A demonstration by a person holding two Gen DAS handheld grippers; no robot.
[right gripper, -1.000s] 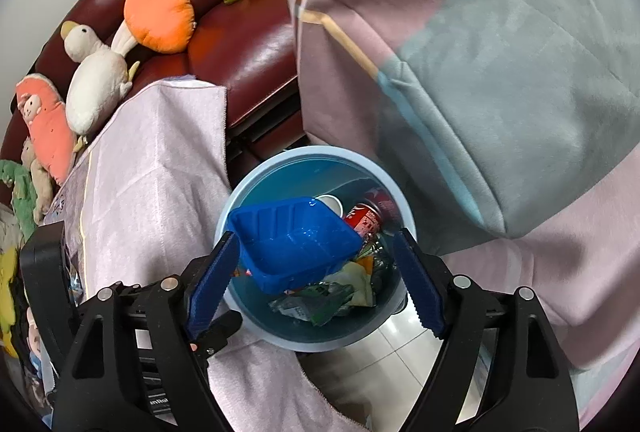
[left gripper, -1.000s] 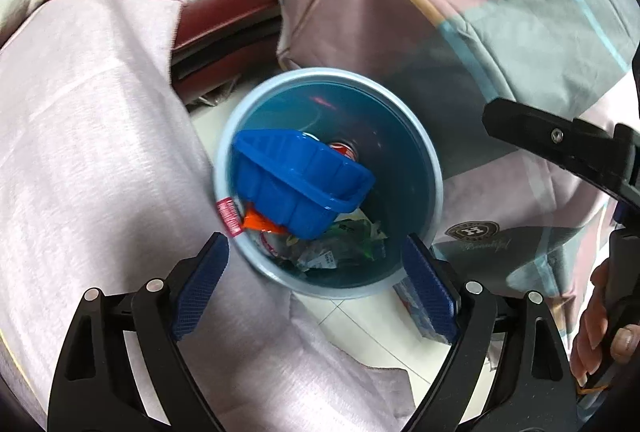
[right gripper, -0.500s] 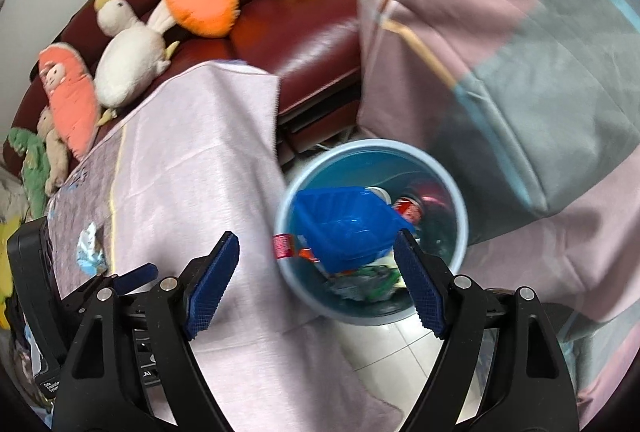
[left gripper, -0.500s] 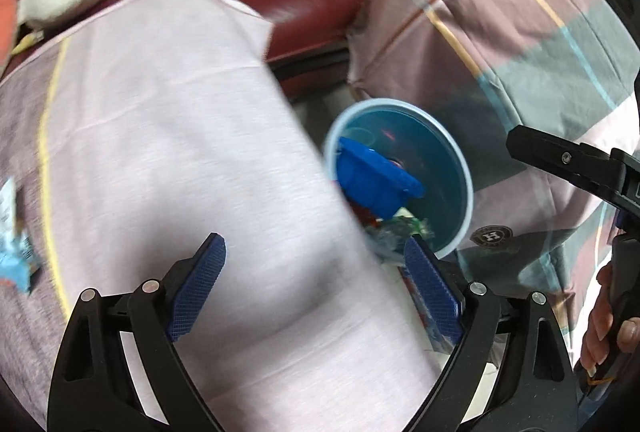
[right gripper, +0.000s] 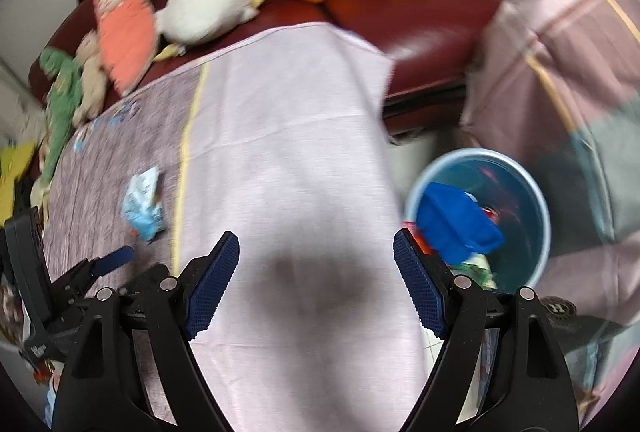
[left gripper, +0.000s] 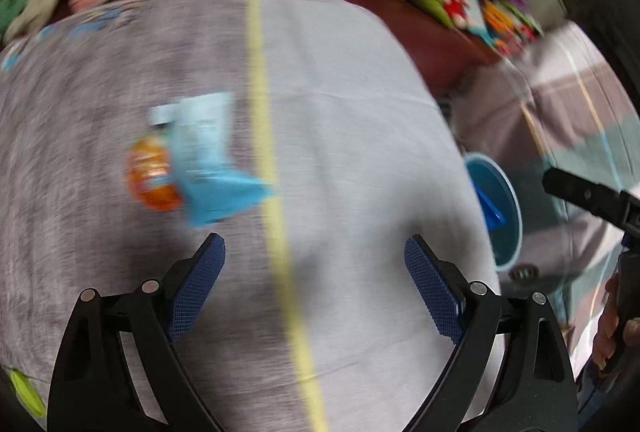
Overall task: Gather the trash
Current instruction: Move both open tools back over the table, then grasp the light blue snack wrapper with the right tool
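The light-blue wrapper lay crumpled on the grey half of the cloth-covered bench, just left of the cloth's yellow stripe, with an orange packet touching its left side; blur hid any print on either. A second before, both wrist views had been centred on the blue trash bin, already holding a blue plastic tray, a red can and loose wrappers; by this moment both views had swung away across the cloth, so that the bin sat at the right edge of the left view and to the right of the right tool's fingers. The left tool stood wide open with nothing between its pads, the wrapper and packet lying just beyond its left fingertip. The right tool was likewise wide open and empty, over bare pale cloth, well apart from the wrapper. Behind the bench, plush toys lined the maroon sofa, and a striped blanket hung beside the bin. The shift suggested that one drop into the bin was finished and the next fetch begun: the wrapper and packet looked like the remaining trash, and the left tool seemed the better placed to take them.
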